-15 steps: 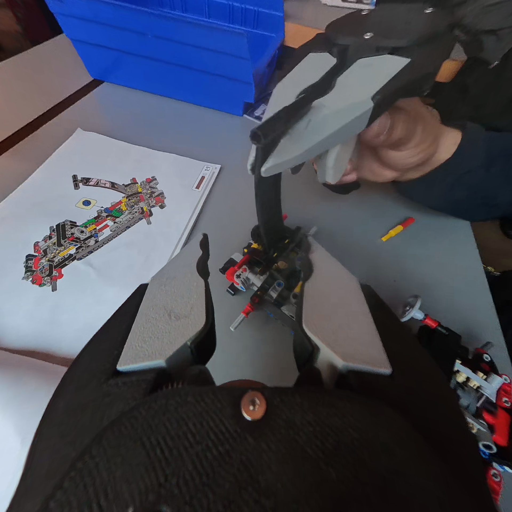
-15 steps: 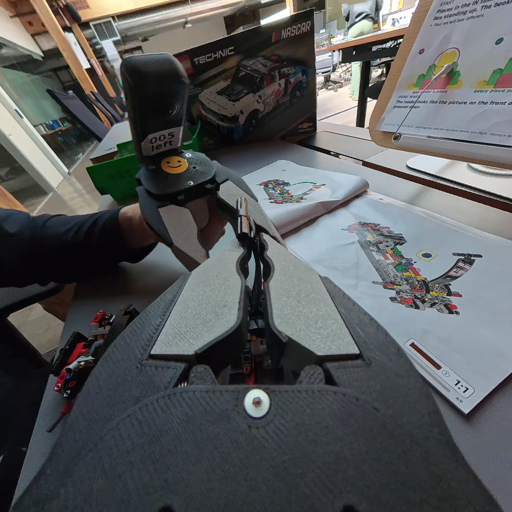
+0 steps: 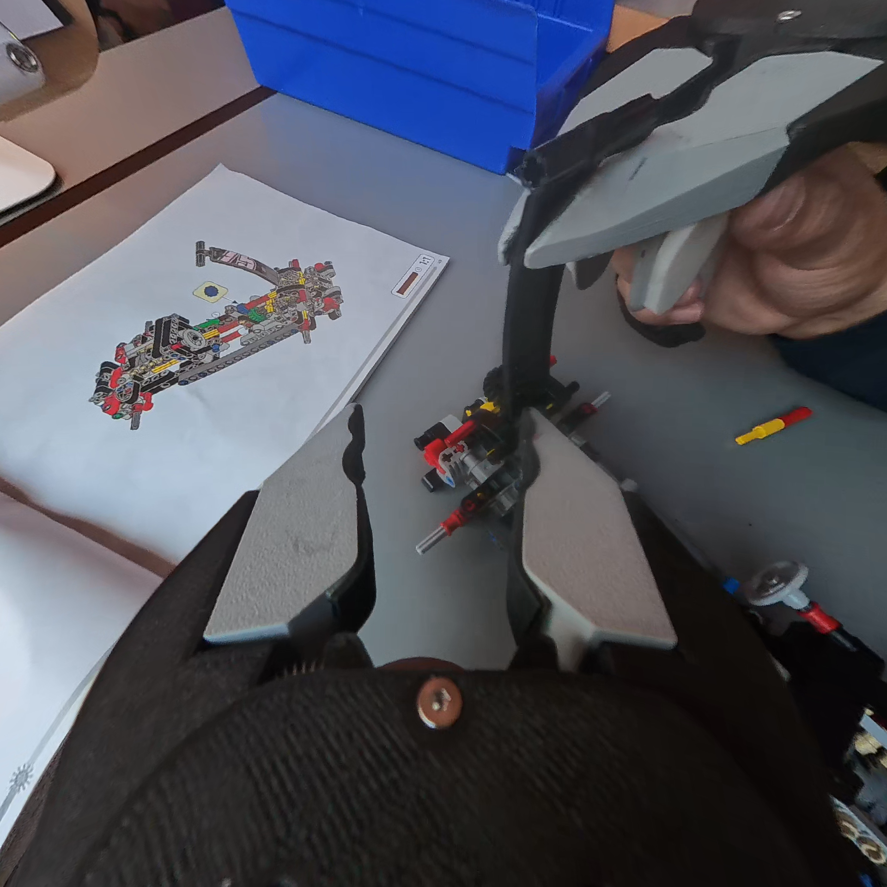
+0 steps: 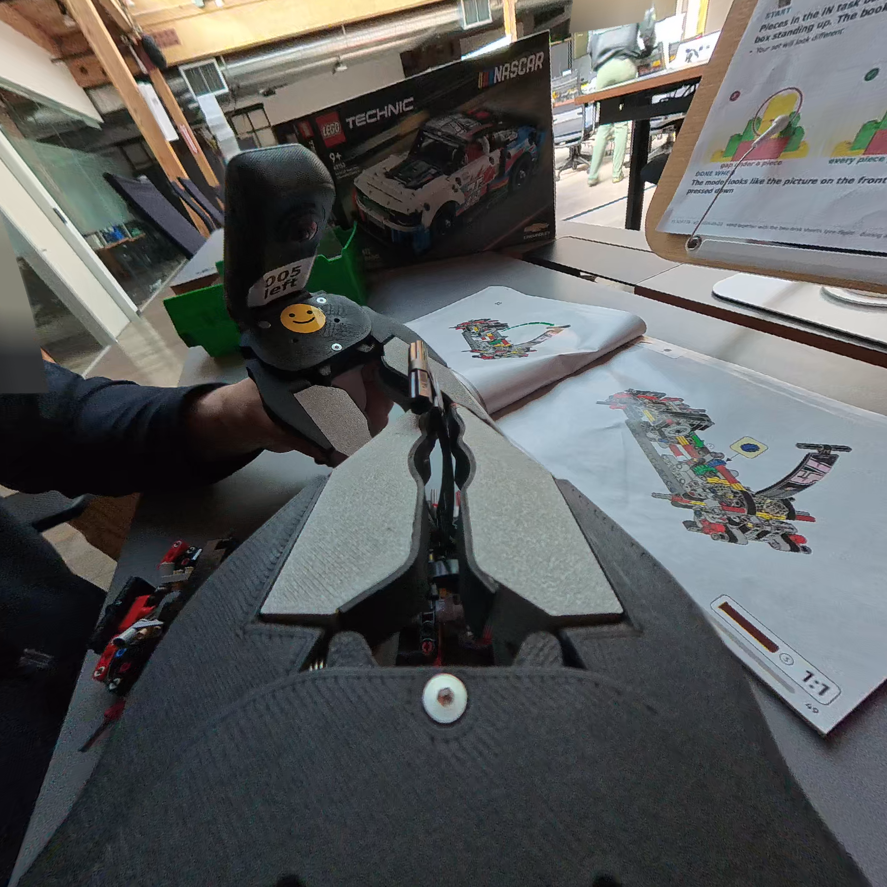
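Note:
A small brick assembly [image 3: 475, 456] of black, red, grey and yellow parts rests on the grey table [image 3: 720, 480]. A long curved black piece [image 3: 528, 317] rises from it. My right gripper [image 3: 518, 221] is shut on the upper end of that piece. In the right wrist view the thin black piece [image 4: 444, 461] is pinched between the closed pads of the right gripper [image 4: 444, 422], and a dark barrel end [image 4: 417, 369] sticks out past the tips. My left gripper [image 3: 441, 422] is open around the assembly. Its right finger [image 3: 566, 504] is against the assembly and its left finger [image 3: 312, 504] stands clear.
An open instruction booklet [image 3: 192, 456] lies left of the assembly and also shows in the right wrist view [image 4: 600, 504]. A blue bin [image 3: 408, 62] stands behind. A yellow and red pin [image 3: 773, 425] lies to the right. A second brick build [image 3: 816, 624] lies at the near right. A green bin [image 4: 201, 312] and the set's box [image 4: 432, 158] stand beyond. About 7 centimeters separates my left fingertips from my right.
The left view has drifted slightly, so the right gripper and black piece sit a little farther right in it. The right grasp on the black piece is unchanged, and the left jaws stay open.

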{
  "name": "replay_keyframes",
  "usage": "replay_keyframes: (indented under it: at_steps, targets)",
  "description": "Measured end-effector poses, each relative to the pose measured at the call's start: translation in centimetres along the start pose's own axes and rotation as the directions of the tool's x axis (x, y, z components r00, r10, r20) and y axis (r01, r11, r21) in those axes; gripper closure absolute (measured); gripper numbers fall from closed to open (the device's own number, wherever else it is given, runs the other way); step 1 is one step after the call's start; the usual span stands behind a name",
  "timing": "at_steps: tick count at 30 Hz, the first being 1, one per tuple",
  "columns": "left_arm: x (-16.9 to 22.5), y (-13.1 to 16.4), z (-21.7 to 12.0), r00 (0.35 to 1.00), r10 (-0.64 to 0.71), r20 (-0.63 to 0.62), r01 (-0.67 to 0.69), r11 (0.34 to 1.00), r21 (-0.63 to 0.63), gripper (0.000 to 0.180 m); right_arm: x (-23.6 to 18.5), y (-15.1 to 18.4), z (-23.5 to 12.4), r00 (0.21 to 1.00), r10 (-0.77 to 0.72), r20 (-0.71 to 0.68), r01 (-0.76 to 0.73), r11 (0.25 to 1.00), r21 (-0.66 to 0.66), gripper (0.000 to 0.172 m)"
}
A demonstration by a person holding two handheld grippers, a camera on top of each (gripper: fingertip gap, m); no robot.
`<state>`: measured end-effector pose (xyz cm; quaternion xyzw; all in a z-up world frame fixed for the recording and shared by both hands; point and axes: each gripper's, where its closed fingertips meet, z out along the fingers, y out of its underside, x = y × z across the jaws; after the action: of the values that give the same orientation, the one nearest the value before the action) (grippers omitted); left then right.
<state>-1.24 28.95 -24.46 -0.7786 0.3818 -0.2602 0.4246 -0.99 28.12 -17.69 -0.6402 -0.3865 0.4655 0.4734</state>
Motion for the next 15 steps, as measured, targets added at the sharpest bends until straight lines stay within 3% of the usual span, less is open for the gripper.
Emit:
replay_keyframes:
  at_steps: [5,15]
  targets:
    - [0.6,-1.1,-0.5,1.000,0.024,-0.014,-0.023,0.998,0.059,0.117,-0.2,0.0,0.3,1.000,-0.023,-0.002,0.024,1.000,0.006,0.170]
    - [0.4,-0.9,-0.8,0.996,0.087,-0.009,-0.086,0.995,0.057,0.122,-0.3,0.1,0.4,0.997,-0.071,-0.034,0.071,0.997,0.001,0.171]
